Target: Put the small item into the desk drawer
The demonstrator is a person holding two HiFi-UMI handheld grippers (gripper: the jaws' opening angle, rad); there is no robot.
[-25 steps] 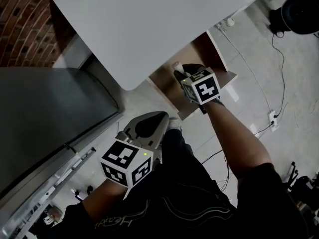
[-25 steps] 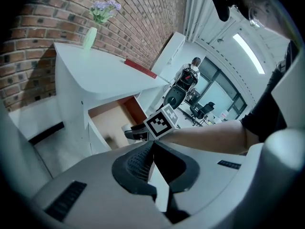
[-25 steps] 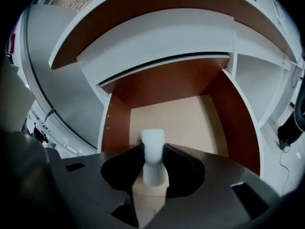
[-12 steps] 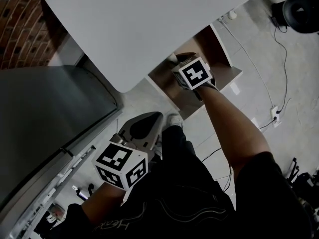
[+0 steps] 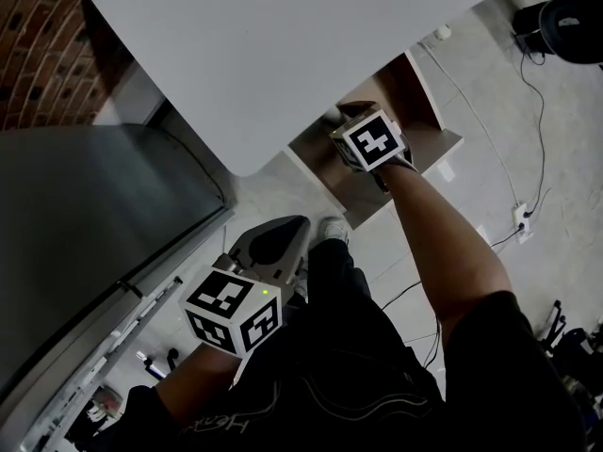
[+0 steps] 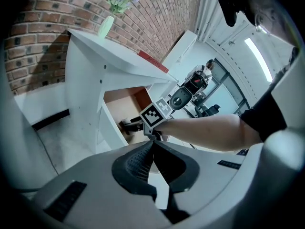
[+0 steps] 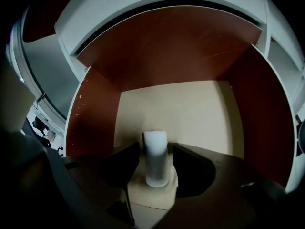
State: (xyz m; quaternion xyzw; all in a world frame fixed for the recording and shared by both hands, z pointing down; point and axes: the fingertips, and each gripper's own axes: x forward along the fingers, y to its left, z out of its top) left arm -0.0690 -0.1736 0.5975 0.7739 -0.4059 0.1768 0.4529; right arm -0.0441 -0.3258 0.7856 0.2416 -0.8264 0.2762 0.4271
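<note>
1. Jaws of the right gripper are spread, having just been opening. A small white cylinder is seen upright between them with a narrow gap at each side, so it is not pinched.
2. The cylinder is set on the pale floor of the open desk drawer, toward the end nearest the gripper. Reddish-brown drawer walls are seen rising at the left, the right and the back.
3. The jaws of the left gripper are pressed together at their tips, and nothing is held between them.
4. In the head view the right gripper is seen reaching down into the drawer, just below the edge of the white desk top. Its marker cube is turned upward, and a bare forearm runs back from it.
5. The left gripper is held low beside the person's dark-clad leg, well apart from the drawer. It is pointed toward the drawer, which shows ahead in its own view.
6. A pale green vase with purple flowers is seen standing on the desk top, and a brick wall rises behind it.
</note>
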